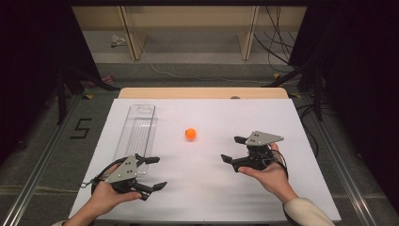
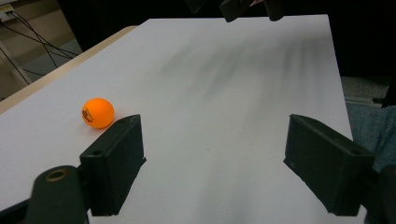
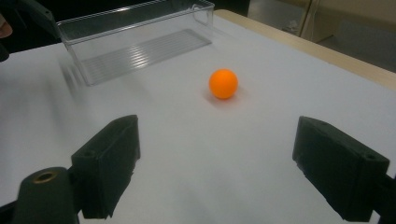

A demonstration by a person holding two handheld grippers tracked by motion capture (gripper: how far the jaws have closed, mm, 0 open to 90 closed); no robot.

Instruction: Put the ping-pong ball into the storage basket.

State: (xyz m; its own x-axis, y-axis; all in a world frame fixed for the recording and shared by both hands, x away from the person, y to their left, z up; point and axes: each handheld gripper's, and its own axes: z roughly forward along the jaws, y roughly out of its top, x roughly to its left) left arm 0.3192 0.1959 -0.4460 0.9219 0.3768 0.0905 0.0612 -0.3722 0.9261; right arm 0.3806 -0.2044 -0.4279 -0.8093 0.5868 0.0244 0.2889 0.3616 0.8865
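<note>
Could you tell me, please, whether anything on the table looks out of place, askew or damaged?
Nothing stands out. The orange ball rests alone on the white table cover, the clear plastic tray lies flat and empty at the left, and the left gripper and right gripper are open, holding nothing.

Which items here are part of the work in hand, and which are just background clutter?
In play:
orange ball, on the white sheet between both grippers
clear plastic bin, long and empty, at the left
left gripper, jaws open
right gripper, jaws open

Lying about:
cables on the floor beyond the table
wooden frame farther back
</note>
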